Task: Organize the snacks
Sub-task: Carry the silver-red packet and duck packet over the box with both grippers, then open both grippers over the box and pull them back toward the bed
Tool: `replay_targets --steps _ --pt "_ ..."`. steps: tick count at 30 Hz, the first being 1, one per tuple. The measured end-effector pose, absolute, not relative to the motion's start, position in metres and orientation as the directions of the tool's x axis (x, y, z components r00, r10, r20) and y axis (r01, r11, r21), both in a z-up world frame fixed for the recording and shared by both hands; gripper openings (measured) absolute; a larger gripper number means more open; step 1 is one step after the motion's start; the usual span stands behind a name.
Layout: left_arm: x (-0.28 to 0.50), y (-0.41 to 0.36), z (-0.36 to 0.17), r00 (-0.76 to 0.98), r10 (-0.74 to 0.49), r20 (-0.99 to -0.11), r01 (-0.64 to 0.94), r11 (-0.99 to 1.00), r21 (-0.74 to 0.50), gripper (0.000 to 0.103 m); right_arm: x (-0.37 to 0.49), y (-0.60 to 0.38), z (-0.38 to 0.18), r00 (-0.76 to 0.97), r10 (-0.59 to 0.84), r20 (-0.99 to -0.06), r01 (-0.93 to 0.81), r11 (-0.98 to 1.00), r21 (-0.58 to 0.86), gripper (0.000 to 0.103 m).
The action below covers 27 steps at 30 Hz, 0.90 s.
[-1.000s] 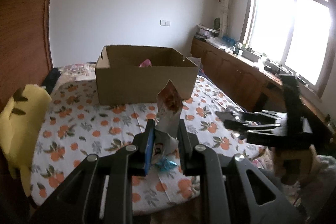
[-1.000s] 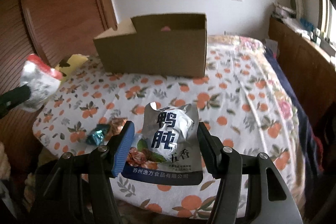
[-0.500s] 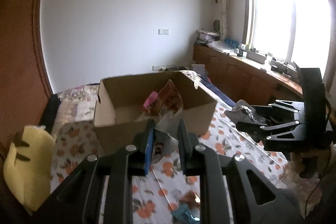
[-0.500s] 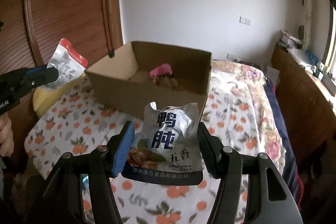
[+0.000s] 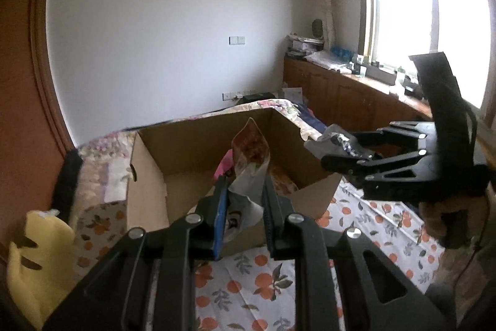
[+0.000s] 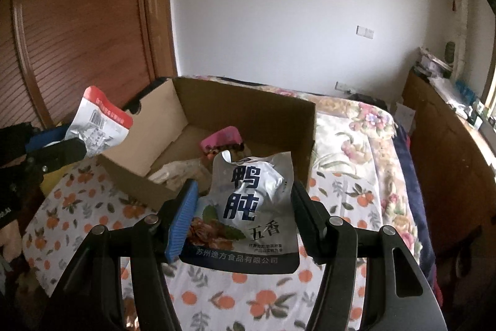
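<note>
My left gripper (image 5: 243, 191) is shut on a silver snack pouch with a red top (image 5: 249, 163) and holds it over the near wall of an open cardboard box (image 5: 155, 151). It also shows in the right wrist view (image 6: 99, 123) at the box's left corner. My right gripper (image 6: 243, 207) is shut on a silver duck-gizzard pouch (image 6: 251, 200), held above the box's (image 6: 254, 110) near right corner. Inside the box lie a pink packet (image 6: 221, 140) and a pale packet (image 6: 176, 172).
The box stands on a bed with an orange-print sheet (image 6: 254, 297). A yellow pillow (image 5: 37, 256) lies at the left. A wooden wardrobe (image 6: 77, 20) is on the left, wooden cabinets (image 5: 347, 95) under the window on the right.
Both grippers have risen and moved forward toward the box with their pouches. The box interior now shows from above.
</note>
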State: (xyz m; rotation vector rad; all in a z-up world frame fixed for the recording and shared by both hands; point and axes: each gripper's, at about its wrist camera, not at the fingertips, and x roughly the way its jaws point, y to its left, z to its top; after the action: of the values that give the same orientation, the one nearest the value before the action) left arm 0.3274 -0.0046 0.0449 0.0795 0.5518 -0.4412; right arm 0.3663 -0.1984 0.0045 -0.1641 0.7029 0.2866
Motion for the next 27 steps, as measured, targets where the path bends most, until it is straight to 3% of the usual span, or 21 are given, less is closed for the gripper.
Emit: replay_targets --steps 21,24,27 --pt "0.423 0.013 -0.018 0.732 -0.316 -0.603 0.346 0.936 -0.071 0.019 0.438 -0.184 -0.058 0.685 0.195 -0.702 -0.308 0.951 -0.037 0.062" --pt "0.425 0.012 -0.022 0.731 -0.316 -0.605 0.343 0.936 -0.075 0.021 0.435 -0.185 -0.059 0.691 0.21 -0.691 -0.315 0.949 -0.027 0.063" --pt "0.421 0.009 -0.02 0.73 -0.331 -0.598 0.352 0.932 -0.086 0.03 0.432 -0.189 -0.057 0.693 0.233 -0.683 -0.322 0.947 -0.003 0.072"
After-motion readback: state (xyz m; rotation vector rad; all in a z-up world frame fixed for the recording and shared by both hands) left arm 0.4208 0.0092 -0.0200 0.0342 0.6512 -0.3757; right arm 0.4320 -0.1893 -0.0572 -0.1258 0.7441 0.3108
